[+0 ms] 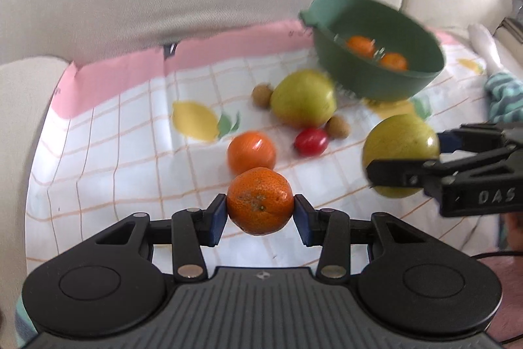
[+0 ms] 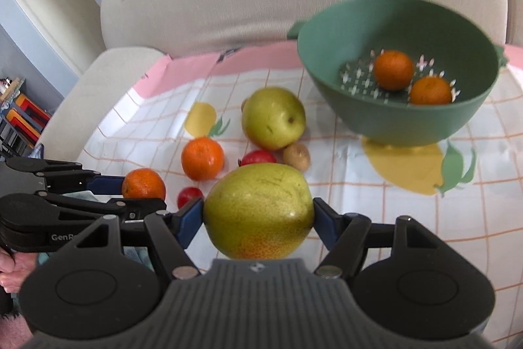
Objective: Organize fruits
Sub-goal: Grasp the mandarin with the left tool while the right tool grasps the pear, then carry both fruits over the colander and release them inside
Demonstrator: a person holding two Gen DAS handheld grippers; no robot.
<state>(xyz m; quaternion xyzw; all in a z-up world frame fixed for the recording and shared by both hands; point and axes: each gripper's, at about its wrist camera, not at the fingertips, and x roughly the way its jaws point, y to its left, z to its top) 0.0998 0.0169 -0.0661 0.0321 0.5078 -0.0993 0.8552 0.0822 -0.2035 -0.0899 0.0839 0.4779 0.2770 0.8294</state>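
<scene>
The green colander [image 2: 392, 107] sits at about 2 o'clock on the checked cloth [image 2: 376, 185] and holds two mandarins [image 2: 394, 70] side by side on its slotted floor. The left gripper [image 1: 260, 215] is clamped on a mandarin [image 1: 260, 200]. The right gripper [image 2: 258, 218] is closed around a large green pear [image 2: 258, 210]. On the cloth at 11 o'clock lie another pear [image 2: 273, 118], an orange [image 2: 202, 157] and small fruits.

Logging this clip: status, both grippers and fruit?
Left gripper shut on tangerine. Right gripper shut on pear. Colander holds two tangerines. Path clear.
</scene>
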